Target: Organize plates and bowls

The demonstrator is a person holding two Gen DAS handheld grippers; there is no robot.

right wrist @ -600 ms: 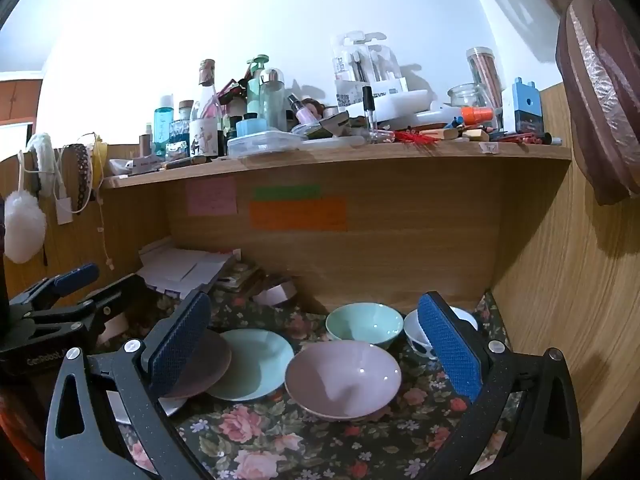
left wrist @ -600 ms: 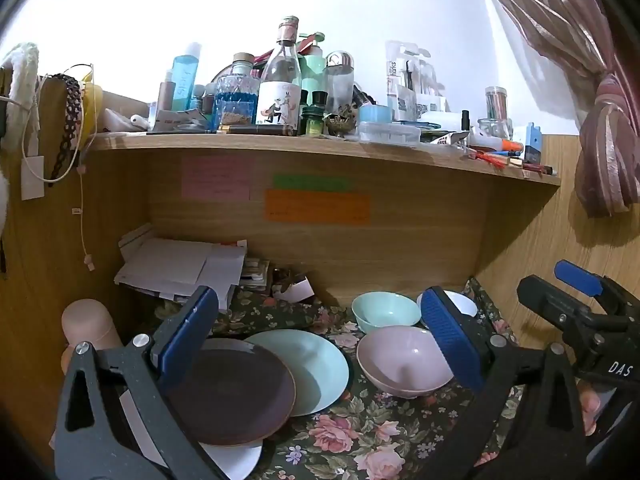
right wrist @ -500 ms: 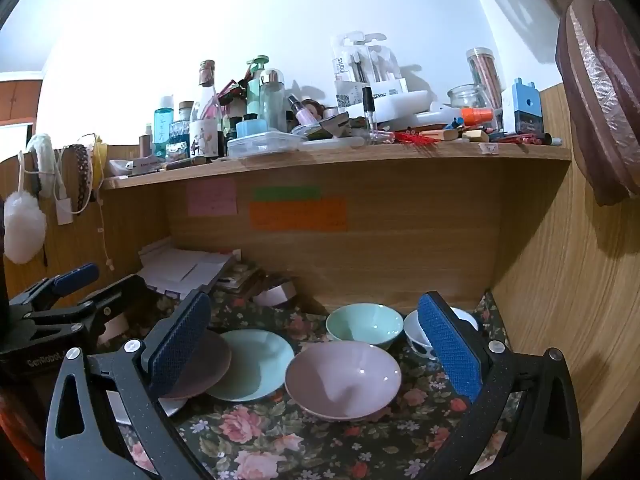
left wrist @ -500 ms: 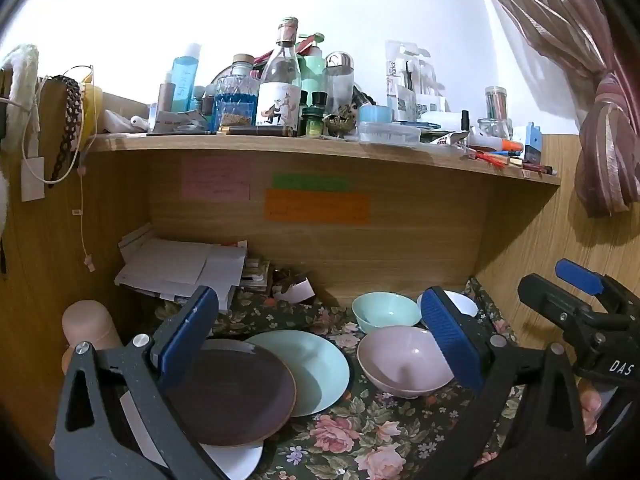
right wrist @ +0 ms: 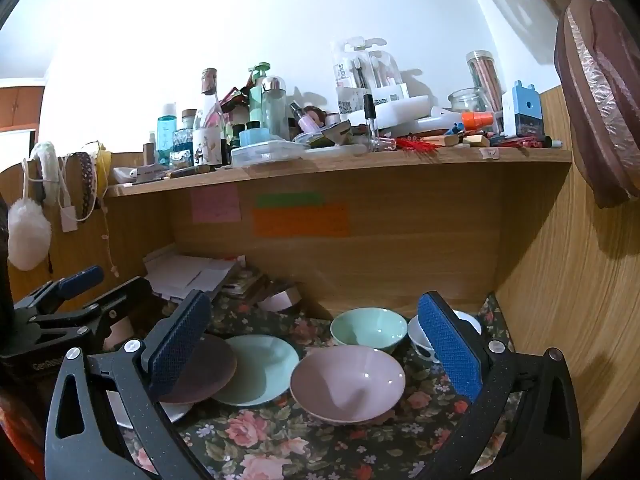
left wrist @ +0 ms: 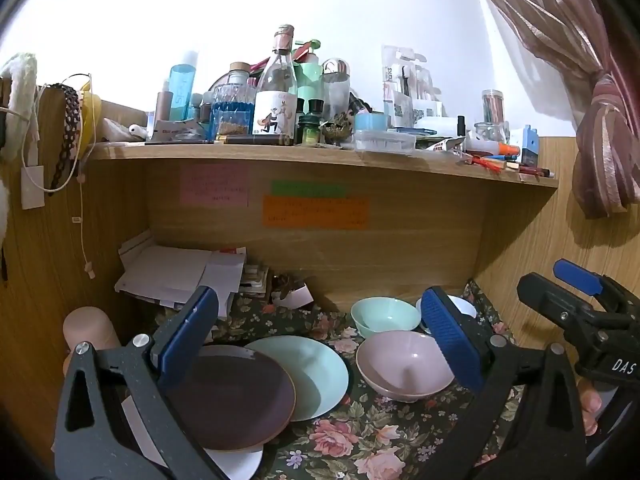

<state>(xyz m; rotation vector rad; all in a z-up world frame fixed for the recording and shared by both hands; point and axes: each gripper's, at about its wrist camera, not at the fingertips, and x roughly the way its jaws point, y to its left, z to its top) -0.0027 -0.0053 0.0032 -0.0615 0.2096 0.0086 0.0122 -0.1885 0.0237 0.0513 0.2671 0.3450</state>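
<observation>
- Both tongs hover over the flower-patterned bench point(right wrist: 280, 436) with their blue pads spread wide; neither pinches anything.
- The left tongs point(left wrist: 320, 344) sit above the plates. The brown plate point(left wrist: 228, 400) lies just under its left pad, overlapping the rim of the mint plate point(left wrist: 316, 372) and resting on a white plate point(left wrist: 236, 464) of which only an edge shows.
- The right tongs point(right wrist: 312, 344) frame the bowls. The pink bowl point(right wrist: 348, 384) lies dead ahead between its pads, nearest of the three.
- Behind the pink bowl stands the mint bowl point(right wrist: 366, 330), and to that one's right the white bowl point(right wrist: 420, 338), partly hidden by the right pad, close to the wooden side wall.
- Judging by this layout, the right tongs are the nearer for any bowl, the left for any plate.
- Plates lie flat and bowls sit upright, mouths up, so I judge a rim pinch from above or the front edge is what stacking calls for.
- Nothing looks sorted yet: the bowls stand apart, unstacked.
</observation>
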